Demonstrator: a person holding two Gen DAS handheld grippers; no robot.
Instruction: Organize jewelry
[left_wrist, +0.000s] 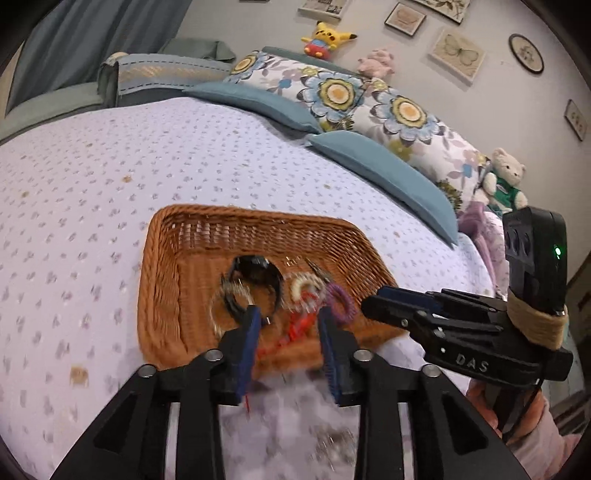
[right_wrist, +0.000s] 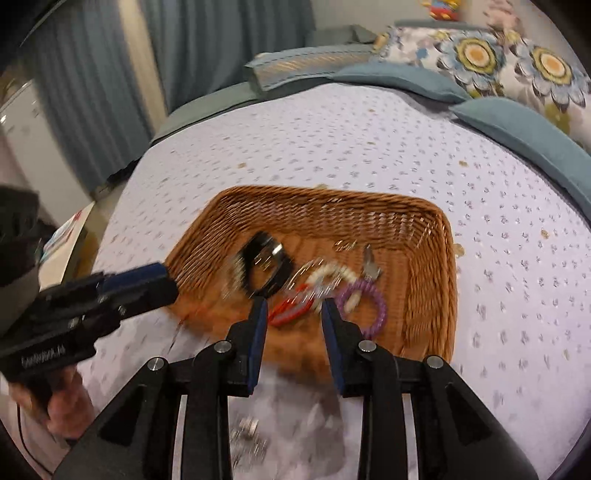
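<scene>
Looking down the left gripper (left_wrist: 288, 314), its two blue-padded fingers (left_wrist: 248, 347) stand apart with nothing pinched between them, just over the near edge of a brown woven basket (left_wrist: 258, 225). The right gripper (right_wrist: 293, 304) is the same: fingers spread, not gripping anything. In the left view the right gripper (left_wrist: 373, 301) pokes in from 3 o'clock, held by a hand (left_wrist: 487, 402) at 4 o'clock. A little pile of shiny, blurry bits (right_wrist: 247, 439) lies on the bed close under the right gripper, at 6 o'clock. The jewelry sits inside the basket, near its front. A black band (right_wrist: 264, 264) is at 11 o'clock from the right gripper's tips, a red cord (right_wrist: 290, 310) lies right between them, a white beaded ring (right_wrist: 332, 275) sits at 12 o'clock, and a purple coil ring (right_wrist: 364, 308) is at 3 o'clock. The basket rests on a white dotted bedspread (left_wrist: 147, 155). Farther back are blue pillows (left_wrist: 384, 170), then flowery pillows (left_wrist: 343, 96), and a yellow plush toy (left_wrist: 327, 37) at 12 o'clock.
</scene>
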